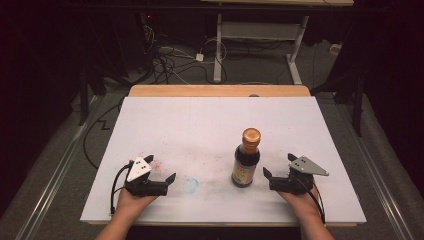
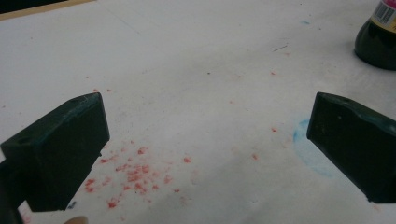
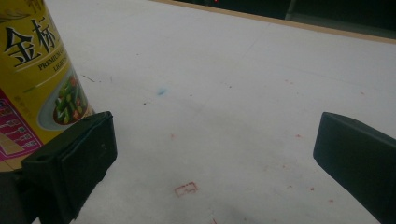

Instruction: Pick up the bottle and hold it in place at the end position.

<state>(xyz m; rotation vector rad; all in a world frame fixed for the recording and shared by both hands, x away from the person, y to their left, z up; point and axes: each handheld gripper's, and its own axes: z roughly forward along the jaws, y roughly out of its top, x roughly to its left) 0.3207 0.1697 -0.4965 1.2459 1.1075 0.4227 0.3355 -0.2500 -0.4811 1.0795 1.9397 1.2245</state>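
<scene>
Two grippers rest low over the white tabletop (image 1: 210,125) near its front edge, one toward each front corner, with a dark sauce bottle (image 1: 246,160) standing upright between them, closer to the right one. The left gripper (image 1: 170,179) has its jaws spread wide with nothing between them, well apart from the bottle. The right gripper (image 1: 267,175) is also spread wide and holds nothing; its nearer jaw sits just beside the bottle's base, and whether it touches cannot be told.

From the high view come the bottle's orange cap, its dark neck and the hands behind both grippers. The left gripper view adds what that one blurs: a scatter of red specks (image 2: 135,172) on the surface between its jaws, a faint blue ring (image 2: 303,149) by its right jaw, and the bottle's dark base with a barcode at the upper right corner. The right gripper view brings the yellow label (image 3: 35,79) close, with Chinese characters and a pictured dish of vegetables, plus a small red stamped outline (image 3: 186,188) on the tabletop.
</scene>
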